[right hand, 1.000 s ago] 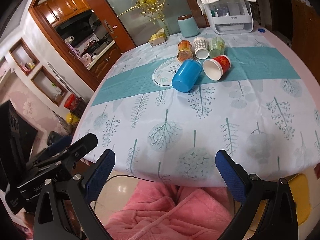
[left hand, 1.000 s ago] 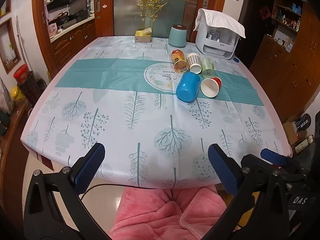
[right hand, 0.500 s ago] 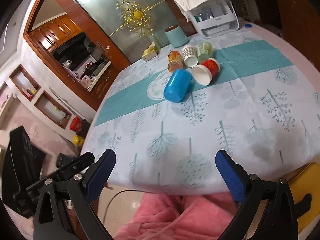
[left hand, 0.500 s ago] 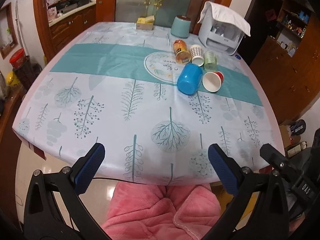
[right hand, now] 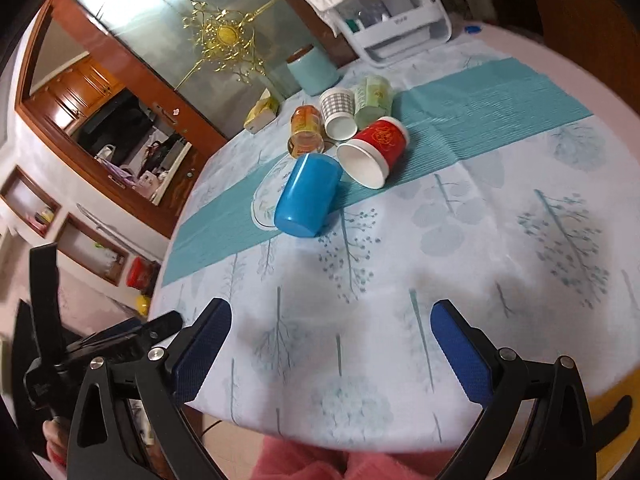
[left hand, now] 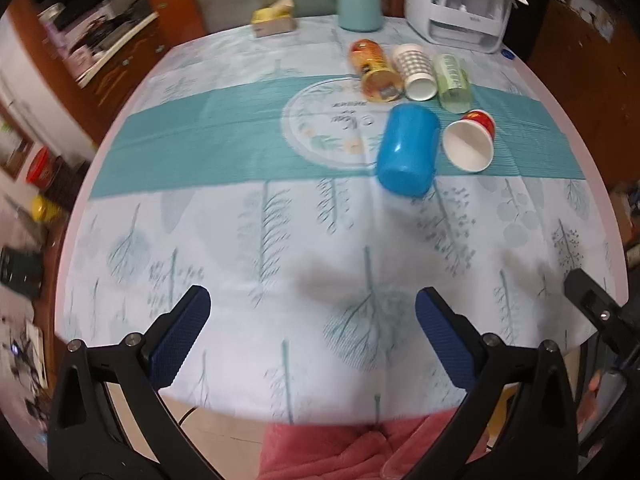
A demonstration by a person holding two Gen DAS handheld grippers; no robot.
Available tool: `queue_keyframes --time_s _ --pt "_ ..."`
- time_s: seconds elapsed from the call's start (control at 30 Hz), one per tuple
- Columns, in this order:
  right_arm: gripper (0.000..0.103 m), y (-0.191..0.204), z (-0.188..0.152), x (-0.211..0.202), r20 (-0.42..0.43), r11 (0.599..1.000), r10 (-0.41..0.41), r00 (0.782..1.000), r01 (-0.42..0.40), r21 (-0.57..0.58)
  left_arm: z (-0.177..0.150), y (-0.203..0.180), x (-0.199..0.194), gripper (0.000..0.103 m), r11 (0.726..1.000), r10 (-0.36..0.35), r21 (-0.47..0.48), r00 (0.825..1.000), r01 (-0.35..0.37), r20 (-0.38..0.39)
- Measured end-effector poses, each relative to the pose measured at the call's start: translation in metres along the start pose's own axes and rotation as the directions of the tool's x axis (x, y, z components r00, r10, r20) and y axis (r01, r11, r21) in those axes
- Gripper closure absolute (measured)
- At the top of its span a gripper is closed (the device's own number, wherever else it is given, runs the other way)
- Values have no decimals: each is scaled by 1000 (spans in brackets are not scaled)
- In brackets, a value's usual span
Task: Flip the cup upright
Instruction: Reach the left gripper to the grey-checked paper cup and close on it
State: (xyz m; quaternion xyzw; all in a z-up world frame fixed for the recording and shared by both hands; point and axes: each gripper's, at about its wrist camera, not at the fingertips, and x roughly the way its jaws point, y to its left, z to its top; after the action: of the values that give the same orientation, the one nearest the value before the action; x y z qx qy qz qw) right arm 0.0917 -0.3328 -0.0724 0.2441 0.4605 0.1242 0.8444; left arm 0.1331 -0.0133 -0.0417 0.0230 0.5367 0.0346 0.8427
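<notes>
Both of your tongs have pushed in over the near edge of the worktop since a moment ago, and the cups now sit larger and closer in both views. Your left tongs are spread wide and hold nothing; your right tongs are likewise spread wide and hold nothing.

The blue cup lies on its side near the middle of the worktop, its closed base turned toward you, right where it lay before. Just beside it on your right lies the red cup, tipped over with its white mouth facing you. Behind them, the orange cup, the checked cup and the green cup lie side by side, unmoved.

Between your tongs and the blue cup there is bare tablecloth. The far edge carries a teal canister and a white appliance, well apart from the cups.
</notes>
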Motion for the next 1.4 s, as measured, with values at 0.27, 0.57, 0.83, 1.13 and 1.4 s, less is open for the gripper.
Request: queue_keyframes --time_s 0.27,0.57,0.83,1.13,1.4 --pt "2 -7 113 39 79 997 -78 994 77 14 116 -36 25 2 992 -126 22 991 127 -31" --pt "1 -22 249 85 58 995 -66 996 61 79 221 -85 56 2 975 -217 50 976 217 -16" --pt "2 -47 303 129 53 998 41 998 -44 52 289 -105 142 3 945 -327 -31 935 326 -134" --pt "2 -64 314 171 -35 988 140 990 -137 74 315 -129 216 16 939 -345 -61 915 340 -208" --pt "2 -62 299 176 -60 990 133 989 -129 65 322 -143 247 41 958 -288 -52 931 283 -223"
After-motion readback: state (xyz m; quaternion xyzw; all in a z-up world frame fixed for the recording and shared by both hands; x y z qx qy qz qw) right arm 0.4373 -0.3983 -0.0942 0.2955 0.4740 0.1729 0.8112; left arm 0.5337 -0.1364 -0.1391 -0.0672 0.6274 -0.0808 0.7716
